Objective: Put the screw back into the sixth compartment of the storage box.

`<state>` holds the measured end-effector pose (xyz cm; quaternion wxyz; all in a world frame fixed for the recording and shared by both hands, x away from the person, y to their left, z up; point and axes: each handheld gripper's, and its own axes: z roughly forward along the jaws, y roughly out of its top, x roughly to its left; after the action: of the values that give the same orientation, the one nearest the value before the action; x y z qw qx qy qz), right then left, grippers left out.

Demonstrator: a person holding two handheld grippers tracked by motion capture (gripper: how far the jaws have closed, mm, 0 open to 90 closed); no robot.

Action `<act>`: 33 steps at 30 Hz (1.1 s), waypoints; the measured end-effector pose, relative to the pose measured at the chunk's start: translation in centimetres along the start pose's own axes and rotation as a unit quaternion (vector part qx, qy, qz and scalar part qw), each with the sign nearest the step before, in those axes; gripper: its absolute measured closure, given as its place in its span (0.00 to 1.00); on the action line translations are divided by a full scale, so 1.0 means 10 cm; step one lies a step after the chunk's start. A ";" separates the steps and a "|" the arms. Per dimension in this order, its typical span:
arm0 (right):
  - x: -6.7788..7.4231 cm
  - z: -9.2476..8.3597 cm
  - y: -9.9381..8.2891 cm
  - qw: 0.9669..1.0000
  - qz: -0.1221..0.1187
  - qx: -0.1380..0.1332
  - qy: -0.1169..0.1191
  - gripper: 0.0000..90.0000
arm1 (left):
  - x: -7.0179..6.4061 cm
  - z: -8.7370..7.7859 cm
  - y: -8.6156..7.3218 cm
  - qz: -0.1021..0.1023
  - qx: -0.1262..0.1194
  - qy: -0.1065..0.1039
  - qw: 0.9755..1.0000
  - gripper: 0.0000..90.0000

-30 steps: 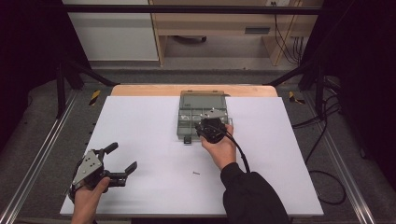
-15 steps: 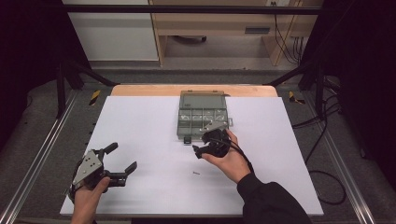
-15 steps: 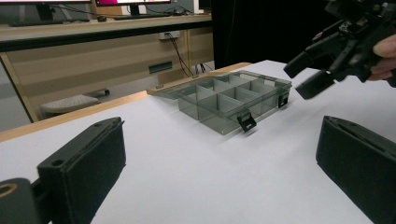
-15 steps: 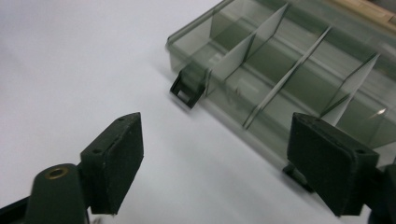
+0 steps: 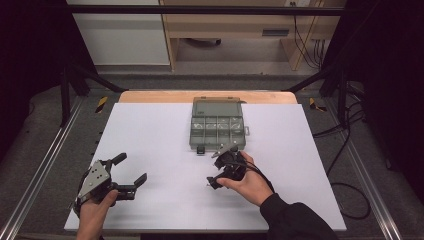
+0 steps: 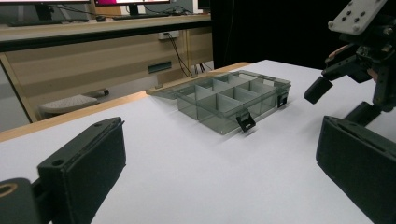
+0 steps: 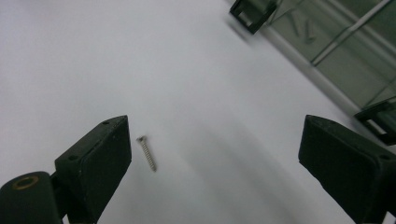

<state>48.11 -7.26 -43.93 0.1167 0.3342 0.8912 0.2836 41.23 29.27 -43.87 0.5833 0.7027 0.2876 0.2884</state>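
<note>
A grey compartment box (image 5: 217, 131) (image 6: 229, 100) lies open at the table's far middle, its lid flat behind it. A small silver screw (image 7: 147, 154) lies on the white tabletop, just inside one of the right gripper's fingers (image 7: 95, 163). My right gripper (image 5: 216, 167) (image 7: 224, 158) hovers low in front of the box, open, with nothing held. It also appears in the left gripper view (image 6: 341, 100). My left gripper (image 5: 131, 168) (image 6: 219, 172) rests open near the front left, far from the box, and it holds nothing.
The box's black latches (image 7: 252, 11) hang off its front wall, and a couple of screws (image 7: 301, 25) lie in one compartment. The white tabletop (image 5: 150, 135) spreads wide around the box. Metal rails and cables run along the table's sides.
My right gripper has drawn back from the box toward the person and come down by the loose screw. The left gripper has stayed put.
</note>
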 end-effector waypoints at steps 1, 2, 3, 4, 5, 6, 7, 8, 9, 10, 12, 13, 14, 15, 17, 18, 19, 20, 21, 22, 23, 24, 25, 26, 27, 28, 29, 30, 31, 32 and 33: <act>0.00 0.00 0.00 1.000 0.000 0.000 0.000 0.11 | 0.00 0.00 0.00 0.000 0.000 0.000 1.000 0.02; 0.02 0.01 -0.01 1.000 -0.001 0.006 0.003 0.10 | 0.00 0.00 0.00 0.000 0.000 0.000 1.000 0.02; 0.04 0.02 -0.02 1.000 -0.007 0.013 0.008 0.10 | 0.00 0.00 0.00 0.000 0.001 0.000 1.000 0.02; 0.05 0.03 -0.03 1.000 -0.012 0.017 0.012 0.11 | 0.00 0.00 0.00 0.000 0.001 0.000 1.000 0.01; 0.06 0.04 -0.03 1.000 -0.017 0.019 0.015 0.12 | 0.00 0.00 0.00 0.001 0.001 -0.001 1.000 0.02; 0.08 0.05 -0.04 1.000 -0.016 0.022 0.015 0.12 | 0.00 0.00 0.00 0.001 0.001 -0.001 1.000 0.02; 0.09 0.07 -0.04 0.999 -0.014 0.022 0.019 0.12 | 0.00 0.00 0.00 0.001 0.001 -0.001 1.000 0.02; 0.11 0.09 -0.05 0.999 -0.020 0.029 0.024 0.15 | 0.00 0.00 0.00 0.001 0.001 -0.001 1.000 0.02; 0.11 0.09 -0.05 0.999 -0.020 0.029 0.024 0.15 | 0.00 0.00 0.00 0.001 0.001 -0.001 1.000 0.02; 0.12 0.11 -0.06 0.999 -0.021 0.030 0.024 0.16 | 0.00 0.00 0.00 0.001 0.001 -0.001 1.000 0.02; 0.14 0.13 -0.06 0.999 -0.033 0.031 0.029 0.21 | 0.00 0.00 0.00 0.001 0.001 0.000 1.000 0.02; 0.14 0.13 -0.06 0.999 -0.033 0.031 0.029 0.21 | 0.00 0.00 0.00 0.001 0.001 0.000 1.000 0.02; 0.15 0.13 -0.06 0.998 -0.034 0.032 0.031 0.23 | 0.00 0.00 0.00 0.001 0.001 0.000 1.000 0.02; 0.17 0.13 -0.05 0.998 -0.045 0.034 0.033 0.29 | 0.00 0.00 0.00 0.001 0.001 0.000 1.000 0.02; 0.18 0.14 -0.05 0.998 -0.047 0.036 0.034 0.36 | 0.00 0.00 0.00 0.001 0.001 -0.001 1.000 0.02; 0.20 0.14 -0.05 0.998 -0.041 0.037 0.037 0.40 | 0.00 0.00 0.00 0.001 0.001 -0.001 1.000 0.02; 0.19 0.14 -0.05 0.997 -0.047 0.041 0.037 0.44 | 0.00 0.00 0.00 0.001 0.001 -0.001 1.000 0.02; 0.19 0.15 -0.05 0.997 -0.050 0.041 0.036 0.48 | 0.00 0.00 0.00 0.001 0.001 -0.001 1.000 0.02; 0.19 0.15 -0.05 0.997 -0.050 0.041 0.036 0.48 | 0.00 0.00 0.00 0.001 0.001 -0.001 1.000 0.02; 0.20 0.15 -0.05 0.997 -0.049 0.041 0.038 0.51 | 0.00 0.00 0.00 0.001 0.001 -0.001 1.000 0.02; 0.20 0.15 -0.05 0.997 -0.047 0.041 0.038 0.55 | 0.00 0.00 0.00 0.001 0.001 -0.001 1.000 0.02; 0.19 0.15 -0.05 0.997 -0.052 0.044 0.041 0.59 | 0.00 0.00 0.00 0.001 0.001 -0.001 1.000 0.02; 0.20 0.16 -0.05 0.997 -0.051 0.042 0.043 0.62 | 0.00 0.00 0.00 0.001 0.001 -0.001 1.000 0.02; 0.21 0.16 -0.05 0.997 -0.047 0.041 0.047 0.65 | 0.00 0.00 0.00 0.001 0.001 -0.001 1.000 0.02; 0.21 0.16 -0.05 0.997 -0.045 0.040 0.048 0.68 | -0.01 0.01 0.00 -0.001 -0.001 -0.001 1.000 0.02; 0.22 0.17 -0.04 0.997 -0.050 0.037 0.052 0.73 | -0.01 0.01 0.00 0.002 0.002 -0.002 1.000 0.02; 0.22 0.17 -0.04 0.996 -0.057 0.040 0.054 0.75 | -0.01 0.01 0.00 0.002 0.002 -0.002 1.000 0.02; 0.22 0.17 -0.04 0.996 -0.057 0.040 0.054 0.75 | -0.01 0.01 0.00 0.003 0.002 -0.002 1.000 0.02; 0.24 0.18 -0.04 0.996 -0.053 0.042 0.057 0.77 | -0.01 0.01 0.00 0.003 0.002 -0.003 1.000 0.02; 0.24 0.18 -0.04 0.996 -0.055 0.044 0.058 0.79 | -0.01 0.01 0.00 0.003 0.002 -0.003 1.000 0.02; 0.24 0.19 -0.04 0.996 -0.056 0.044 0.061 0.82 | -0.01 0.01 0.00 0.002 0.001 -0.003 1.000 0.02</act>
<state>46.82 -5.08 -45.72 0.0627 0.2709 0.9256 0.2567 41.22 29.14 -43.89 0.5823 0.7050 0.2849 0.2876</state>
